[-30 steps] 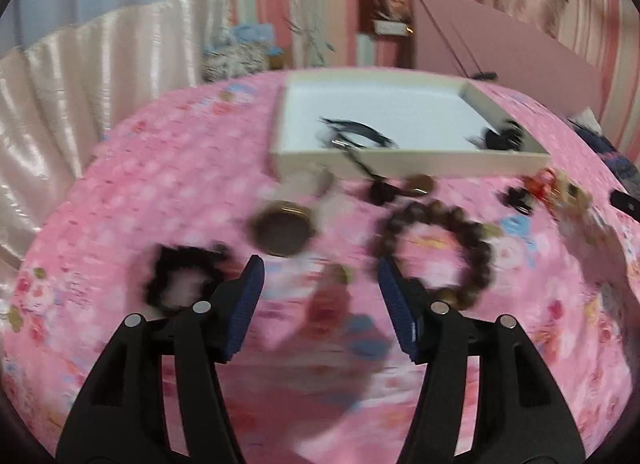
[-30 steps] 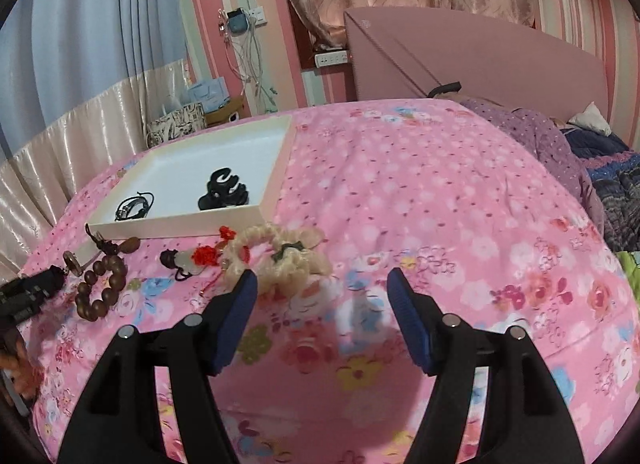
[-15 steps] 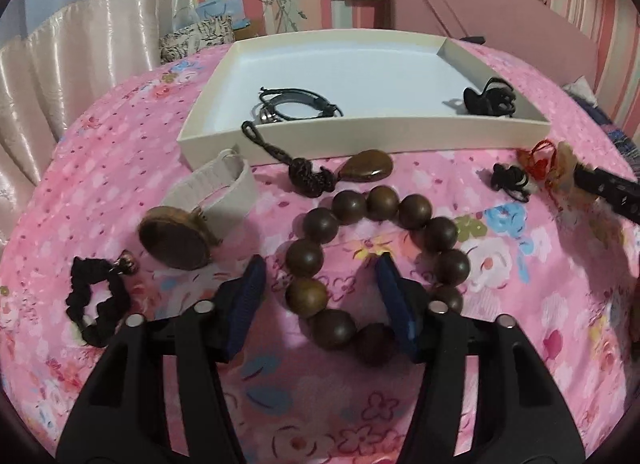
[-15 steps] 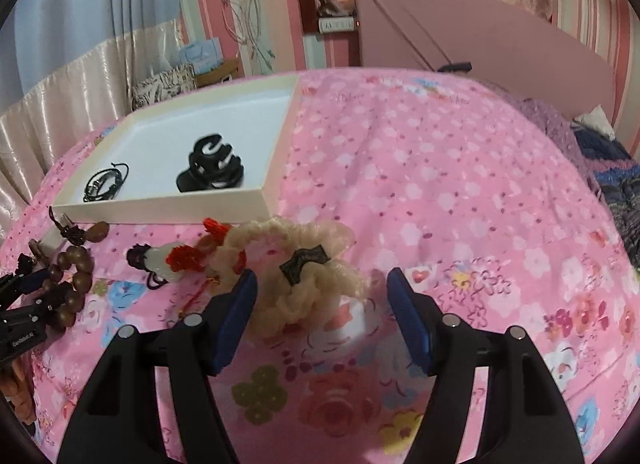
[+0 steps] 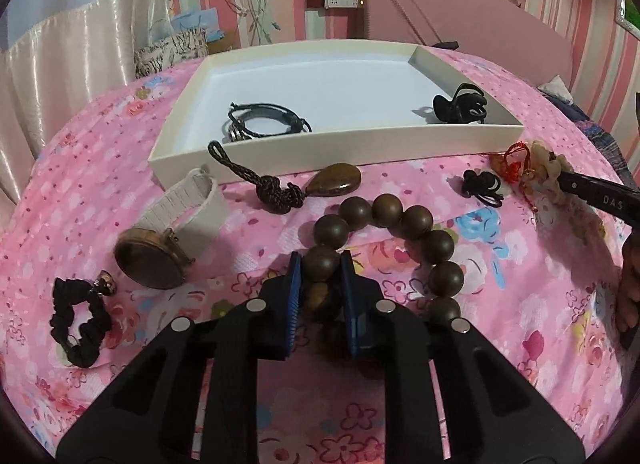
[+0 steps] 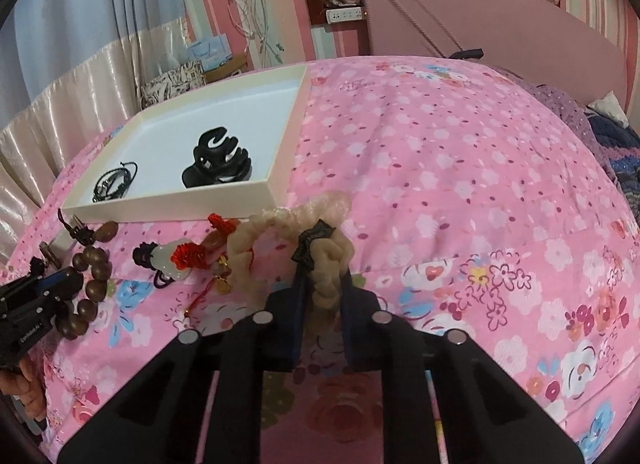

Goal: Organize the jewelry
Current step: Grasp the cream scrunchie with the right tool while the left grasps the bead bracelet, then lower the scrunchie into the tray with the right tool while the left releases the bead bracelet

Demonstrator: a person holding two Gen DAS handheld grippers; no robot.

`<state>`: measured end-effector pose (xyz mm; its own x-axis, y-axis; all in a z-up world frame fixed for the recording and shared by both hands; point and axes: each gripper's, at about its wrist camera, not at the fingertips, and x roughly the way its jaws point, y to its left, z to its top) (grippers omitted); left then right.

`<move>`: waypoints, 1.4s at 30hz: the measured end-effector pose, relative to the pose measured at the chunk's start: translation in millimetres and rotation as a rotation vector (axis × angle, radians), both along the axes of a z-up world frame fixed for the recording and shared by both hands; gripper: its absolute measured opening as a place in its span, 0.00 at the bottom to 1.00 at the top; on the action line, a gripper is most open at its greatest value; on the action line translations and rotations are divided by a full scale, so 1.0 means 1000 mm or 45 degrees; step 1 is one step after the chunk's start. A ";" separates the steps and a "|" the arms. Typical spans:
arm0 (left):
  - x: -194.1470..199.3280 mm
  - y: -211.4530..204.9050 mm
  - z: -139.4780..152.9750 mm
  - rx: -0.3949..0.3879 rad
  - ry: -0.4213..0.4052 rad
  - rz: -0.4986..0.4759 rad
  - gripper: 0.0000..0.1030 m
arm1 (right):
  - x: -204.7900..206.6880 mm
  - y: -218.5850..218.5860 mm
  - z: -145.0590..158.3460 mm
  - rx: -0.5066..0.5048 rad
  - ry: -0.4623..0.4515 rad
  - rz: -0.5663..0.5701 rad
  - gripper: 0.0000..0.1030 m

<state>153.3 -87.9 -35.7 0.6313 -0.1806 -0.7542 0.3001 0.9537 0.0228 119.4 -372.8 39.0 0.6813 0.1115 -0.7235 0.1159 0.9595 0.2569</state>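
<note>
I see a bed covered in a pink floral sheet (image 6: 460,168), which carries everything. Toward its far left corner lies a shallow cream rectangular cardboard tray (image 5: 344,144). Inside the tray, near its front wall, sit two things well apart: a coil of black cord bracelets (image 5: 260,126) on the left and a black plastic claw hair clip (image 5: 460,109) in the front right corner.

In front of the tray, on the sheet, lies my cream ruffled fabric scrunchie with a small black bow (image 6: 288,240); my right gripper (image 6: 322,296) has its fingers clamped on the scrunchie's near loop. To its left, my left gripper (image 5: 320,284) has its fingers clamped on a bead of the dark brown wooden bead bracelet (image 5: 400,232).

Further left lie a round brown watch on a beige woven strap (image 5: 168,236) and a black fabric scrunchie (image 5: 78,324). Touching the tray's front wall is a brown teardrop stone pendant on a black knotted cord (image 5: 304,184). Between the bracelet and the cream scrunchie rests a white carved charm with red tassel knots (image 6: 180,260).
</note>
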 end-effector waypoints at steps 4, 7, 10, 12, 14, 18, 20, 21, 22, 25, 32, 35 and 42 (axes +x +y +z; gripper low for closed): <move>-0.008 0.004 0.010 -0.010 -0.035 0.005 0.17 | -0.006 -0.007 0.004 0.058 -0.041 -0.010 0.12; -0.008 0.006 0.021 -0.019 -0.061 0.006 0.17 | -0.011 -0.012 0.010 0.075 -0.068 -0.013 0.12; -0.006 0.009 0.034 -0.028 -0.091 0.008 0.17 | -0.013 -0.013 0.022 0.071 -0.112 -0.013 0.12; -0.006 0.009 0.047 -0.036 -0.121 -0.002 0.17 | -0.012 -0.015 0.031 0.078 -0.133 -0.018 0.12; -0.005 0.008 0.060 -0.048 -0.153 -0.015 0.17 | -0.010 -0.015 0.041 0.086 -0.159 -0.017 0.12; -0.003 0.004 0.085 -0.066 -0.229 -0.048 0.17 | -0.003 -0.005 0.061 0.079 -0.210 0.013 0.12; 0.000 0.003 0.098 -0.079 -0.268 -0.058 0.17 | 0.002 0.001 0.071 0.079 -0.232 0.031 0.12; 0.002 0.004 0.103 -0.090 -0.278 -0.061 0.17 | 0.006 0.006 0.076 0.081 -0.246 0.040 0.12; 0.005 0.005 0.107 -0.103 -0.285 -0.065 0.17 | 0.010 0.010 0.079 0.082 -0.254 0.050 0.12; 0.026 0.004 0.119 -0.104 -0.322 -0.057 0.17 | 0.027 0.027 0.086 0.073 -0.267 0.084 0.12; 0.076 0.011 0.111 -0.143 -0.272 0.005 0.17 | 0.070 0.068 0.090 0.074 -0.258 0.171 0.12; 0.090 0.013 0.104 -0.154 -0.250 0.016 0.17 | 0.090 0.088 0.087 0.058 -0.243 0.210 0.12; 0.111 0.017 0.083 -0.230 -0.191 0.018 0.17 | 0.124 0.121 0.061 0.011 -0.162 0.276 0.12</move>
